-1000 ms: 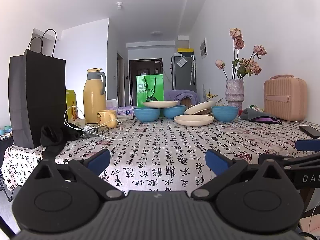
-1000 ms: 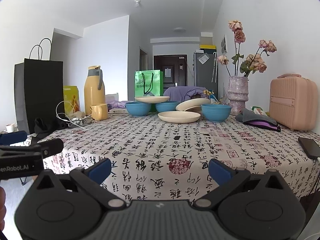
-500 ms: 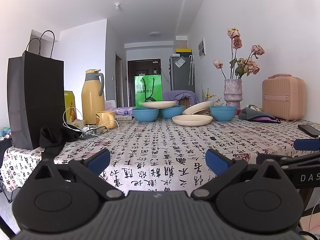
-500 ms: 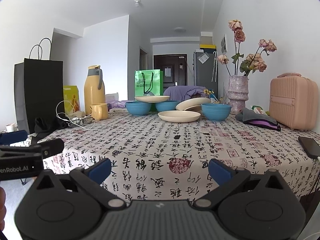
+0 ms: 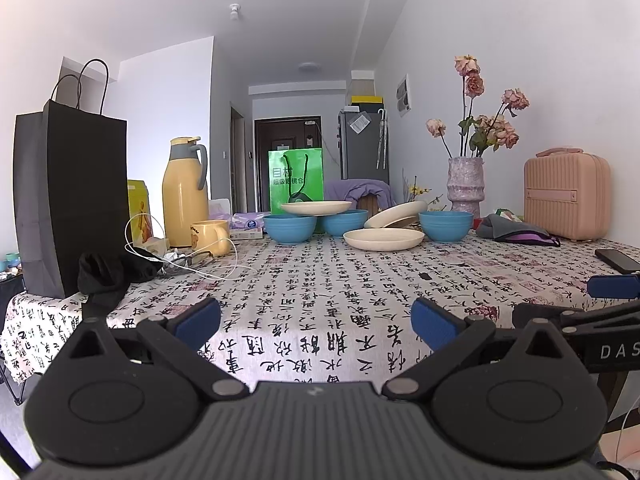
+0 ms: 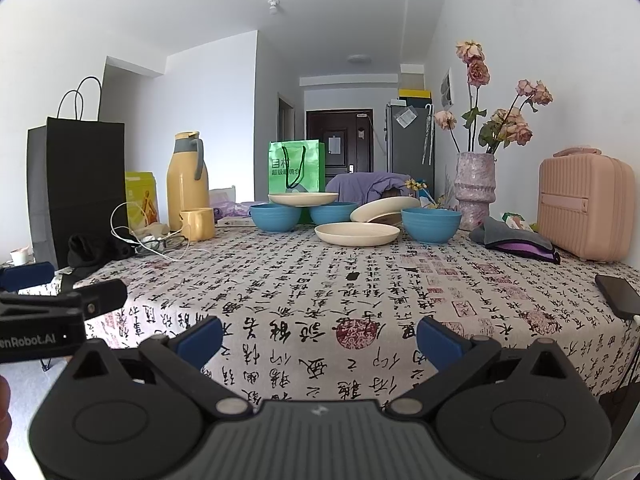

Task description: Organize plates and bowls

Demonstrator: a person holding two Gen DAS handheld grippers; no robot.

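Note:
Three blue bowls stand at the table's far side: left bowl (image 5: 290, 229) (image 6: 274, 217), middle bowl (image 5: 345, 222) (image 6: 333, 213), right bowl (image 5: 445, 225) (image 6: 431, 225). One cream plate (image 5: 316, 207) (image 6: 303, 199) rests across the left and middle bowls. A second cream plate (image 5: 383, 238) (image 6: 356, 233) lies flat in front. A third (image 5: 396, 214) (image 6: 385, 207) leans tilted behind it. My left gripper (image 5: 316, 322) and right gripper (image 6: 319, 338) are both open and empty, held at the near table edge, far from the dishes.
A black paper bag (image 5: 70, 204), yellow thermos (image 5: 185, 192), yellow mug (image 5: 210, 235), cables and black cloth (image 5: 116, 272) fill the left side. A vase of roses (image 5: 466, 184), pink case (image 5: 567, 196), grey pouch (image 5: 512, 230) and phone (image 6: 618, 294) sit on the right.
The left gripper's view has shifted slightly; both grippers stay open and the dishes have not moved.

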